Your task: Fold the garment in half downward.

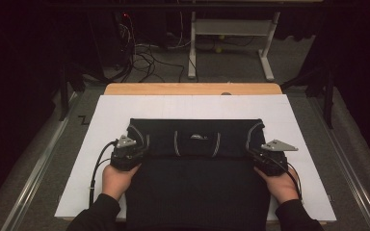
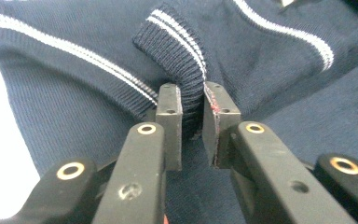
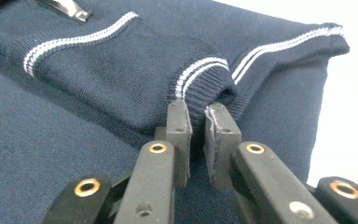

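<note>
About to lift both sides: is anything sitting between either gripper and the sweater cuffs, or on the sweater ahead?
Nothing visible. The left gripper and right gripper each pinch a ribbed cuff of the navy sweater.

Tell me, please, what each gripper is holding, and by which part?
Both grip the navy sweater: left gripper and right gripper each pinch a ribbed, white-striped cuff.

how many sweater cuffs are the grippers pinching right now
2. The left gripper pinches one ribbed navy cuff with white stripes at the navy knit sweater's left edge; the right gripper pinches the other cuff at its right edge.
</note>
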A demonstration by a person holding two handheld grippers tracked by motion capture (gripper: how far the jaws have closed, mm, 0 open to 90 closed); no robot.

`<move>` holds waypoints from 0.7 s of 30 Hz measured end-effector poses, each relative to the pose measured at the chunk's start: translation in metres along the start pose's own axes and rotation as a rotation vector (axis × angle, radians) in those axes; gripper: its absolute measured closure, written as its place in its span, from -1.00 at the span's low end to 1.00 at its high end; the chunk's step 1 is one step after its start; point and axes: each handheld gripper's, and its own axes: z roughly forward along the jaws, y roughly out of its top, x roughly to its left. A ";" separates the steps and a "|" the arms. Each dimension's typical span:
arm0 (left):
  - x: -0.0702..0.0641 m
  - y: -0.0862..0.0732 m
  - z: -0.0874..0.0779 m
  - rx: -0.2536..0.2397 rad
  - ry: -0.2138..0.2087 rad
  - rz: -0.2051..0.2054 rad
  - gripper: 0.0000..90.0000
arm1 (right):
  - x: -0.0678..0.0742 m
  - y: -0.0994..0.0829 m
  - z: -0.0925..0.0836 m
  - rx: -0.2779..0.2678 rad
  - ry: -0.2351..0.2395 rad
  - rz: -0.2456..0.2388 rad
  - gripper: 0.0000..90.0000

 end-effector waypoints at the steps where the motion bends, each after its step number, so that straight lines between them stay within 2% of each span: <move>1: 0.000 0.000 -0.001 -0.008 0.000 -0.003 0.68 | 0.000 0.000 -0.003 -0.015 0.000 -0.002 0.84; 7: 0.001 0.002 -0.015 -0.069 -0.034 -0.034 0.68 | 0.001 0.005 -0.016 -0.083 0.000 -0.005 0.84; 11: 0.000 0.002 -0.026 -0.091 -0.052 -0.023 0.68 | 0.004 0.006 -0.028 -0.125 0.000 -0.022 0.84; 21: -0.009 -0.004 -0.044 -0.097 -0.087 0.008 0.68 | 0.005 -0.005 -0.048 -0.141 0.022 -0.033 0.84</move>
